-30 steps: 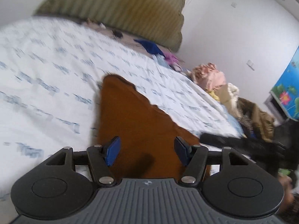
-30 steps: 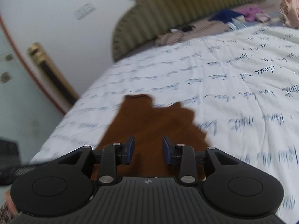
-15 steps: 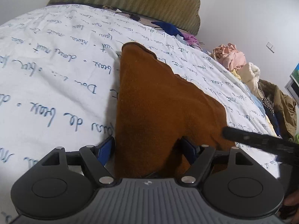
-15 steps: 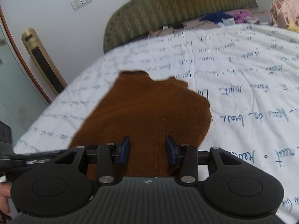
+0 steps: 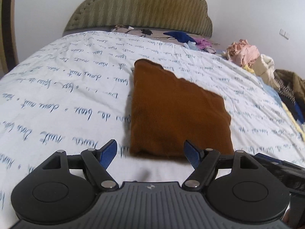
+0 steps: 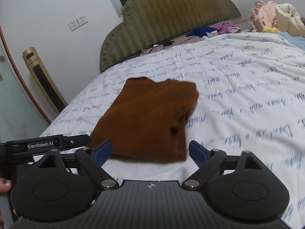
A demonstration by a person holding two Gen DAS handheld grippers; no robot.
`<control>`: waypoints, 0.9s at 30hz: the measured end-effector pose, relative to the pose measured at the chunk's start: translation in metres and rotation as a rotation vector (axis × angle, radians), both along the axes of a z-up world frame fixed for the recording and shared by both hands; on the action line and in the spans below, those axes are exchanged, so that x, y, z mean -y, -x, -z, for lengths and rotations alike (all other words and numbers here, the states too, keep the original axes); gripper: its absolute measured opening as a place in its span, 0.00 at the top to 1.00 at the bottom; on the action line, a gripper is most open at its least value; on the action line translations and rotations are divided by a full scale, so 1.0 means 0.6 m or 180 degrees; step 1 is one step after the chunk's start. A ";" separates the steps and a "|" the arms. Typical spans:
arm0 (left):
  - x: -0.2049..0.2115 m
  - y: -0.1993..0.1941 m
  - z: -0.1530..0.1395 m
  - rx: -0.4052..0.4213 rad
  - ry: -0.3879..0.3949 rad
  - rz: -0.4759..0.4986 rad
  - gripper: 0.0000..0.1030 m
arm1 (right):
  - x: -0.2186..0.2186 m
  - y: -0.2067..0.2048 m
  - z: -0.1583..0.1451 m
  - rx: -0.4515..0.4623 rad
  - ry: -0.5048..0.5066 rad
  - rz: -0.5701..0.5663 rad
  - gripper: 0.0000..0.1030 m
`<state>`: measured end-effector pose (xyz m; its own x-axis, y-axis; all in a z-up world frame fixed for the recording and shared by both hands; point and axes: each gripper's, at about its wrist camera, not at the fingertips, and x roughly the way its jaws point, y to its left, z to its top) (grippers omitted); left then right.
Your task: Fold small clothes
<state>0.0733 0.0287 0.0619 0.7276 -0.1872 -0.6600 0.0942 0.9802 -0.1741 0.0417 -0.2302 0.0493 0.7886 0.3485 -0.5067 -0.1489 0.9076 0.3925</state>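
Note:
A brown knit garment (image 5: 171, 110) lies folded and flat on the white bedsheet with blue writing (image 5: 57, 99). It also shows in the right wrist view (image 6: 150, 118). My left gripper (image 5: 150, 153) is open and empty, just short of the garment's near edge. My right gripper (image 6: 150, 151) is open and empty, also just short of the near edge. The left gripper's body (image 6: 43, 144) shows at the left of the right wrist view.
A green padded headboard (image 5: 141, 7) stands at the far end. Loose clothes lie near it (image 5: 183, 36) and in a pile at the bed's right side (image 5: 247, 55). A gold tower fan (image 6: 43, 82) stands by the wall on the left.
Both grippers have opened wider and pulled back off the brown garment, which now lies flat and free on the bed.

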 end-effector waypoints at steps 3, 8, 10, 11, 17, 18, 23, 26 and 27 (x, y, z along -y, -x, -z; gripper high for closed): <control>0.011 0.028 0.007 0.0027 -0.0121 -0.0009 0.25 | -0.029 0.014 0.017 -0.0113 0.0091 0.0056 0.15; 0.016 0.049 0.033 0.0002 -0.0320 -0.0087 0.23 | -0.059 0.030 0.039 -0.0062 0.0309 0.0126 0.10; 0.013 0.050 0.044 -0.0024 -0.0260 -0.0092 0.23 | -0.059 0.028 0.046 -0.0101 0.0360 0.0153 0.09; 0.012 0.050 0.048 -0.0025 -0.0250 -0.0107 0.23 | -0.058 0.028 0.049 -0.0074 0.0397 0.0177 0.06; 0.034 0.045 0.066 0.0039 -0.0496 -0.0135 0.17 | -0.047 0.025 0.069 -0.0069 0.0528 0.0352 0.01; 0.039 0.047 0.068 0.0066 -0.0521 -0.0114 0.17 | -0.043 0.024 0.074 -0.0093 0.0489 0.0374 0.01; 0.037 0.045 0.071 0.0084 -0.0388 -0.0144 0.17 | -0.034 0.022 0.087 -0.0162 0.0381 0.0361 0.01; 0.037 0.042 0.071 0.0083 -0.0370 -0.0157 0.17 | -0.038 0.022 0.087 -0.0132 0.0432 0.0335 0.01; 0.037 0.042 0.071 0.0088 -0.0377 -0.0154 0.17 | -0.039 0.021 0.087 -0.0130 0.0441 0.0325 0.01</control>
<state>0.0480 0.0064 0.0193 0.7522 -0.0732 -0.6548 0.0494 0.9973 -0.0548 0.0289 -0.2067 -0.0029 0.7941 0.1922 -0.5766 -0.0396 0.9630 0.2665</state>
